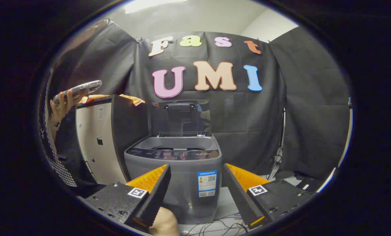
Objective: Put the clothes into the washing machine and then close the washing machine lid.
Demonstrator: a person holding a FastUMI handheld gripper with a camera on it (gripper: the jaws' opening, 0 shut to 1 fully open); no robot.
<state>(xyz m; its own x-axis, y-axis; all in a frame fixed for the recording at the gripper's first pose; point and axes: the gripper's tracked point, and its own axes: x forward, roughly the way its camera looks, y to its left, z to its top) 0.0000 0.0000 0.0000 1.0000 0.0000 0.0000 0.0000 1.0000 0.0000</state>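
gripper: my gripper (197, 183) stands wide open and holds nothing; the fingers frame the front of the washing machine (174, 177).
washing machine: it stands just ahead, beyond the fingertips, with its lid (181, 117) raised upright at the back and the tub mouth exposed.
clothes: i see an orange garment (130, 98) lying on top of the tall cabinet (100, 137) just beside the machine; i judge this to be the thing to load.
person: a hand (61, 108) holding a phone (79, 89) sits next to the cabinet's far corner, close to the garment.
step in hand: by my reading, nothing is loaded yet, so the pick comes first.
doing it well: i would lift and swing toward the cabinet top, keep the fingers spread, come down over a bunched fold rather than a flat edge, and stay off the hand and off the raised lid.
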